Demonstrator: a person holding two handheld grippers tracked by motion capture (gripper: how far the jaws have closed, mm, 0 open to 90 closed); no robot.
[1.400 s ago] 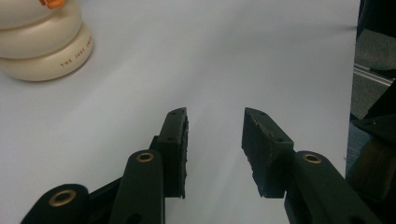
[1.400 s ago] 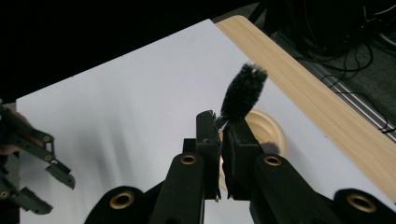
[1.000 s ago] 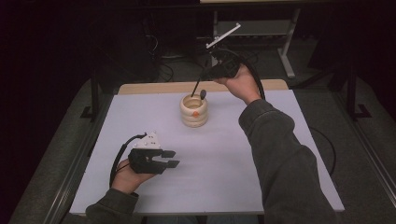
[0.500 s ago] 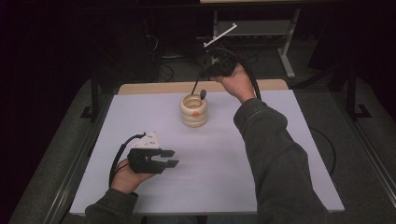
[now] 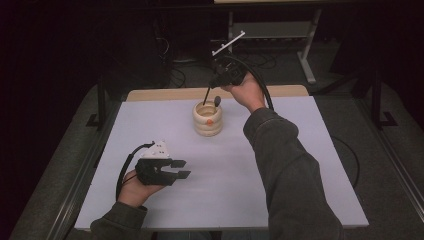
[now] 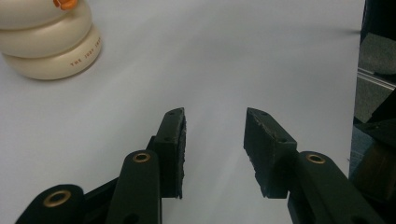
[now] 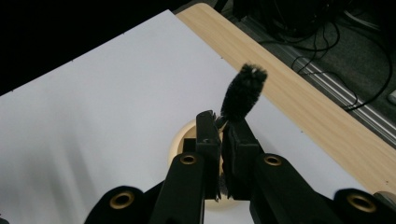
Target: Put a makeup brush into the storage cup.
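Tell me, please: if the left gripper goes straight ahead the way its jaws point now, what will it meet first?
Probably nothing: ahead of the open left gripper lies bare white table. The cream ringed cup stands off to one side of that line.

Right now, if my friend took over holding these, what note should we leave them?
Right hand-held gripper: shut on a black brush, held above the cream ringed cup at the far side of the white table.
Left hand-held gripper: open, holding nothing, resting low near the front left of the table.
Done: the brush is gripped and lined up over the cup's mouth.
Left: probably lower the brush into the cup; steady the cup with the left one if it tips.
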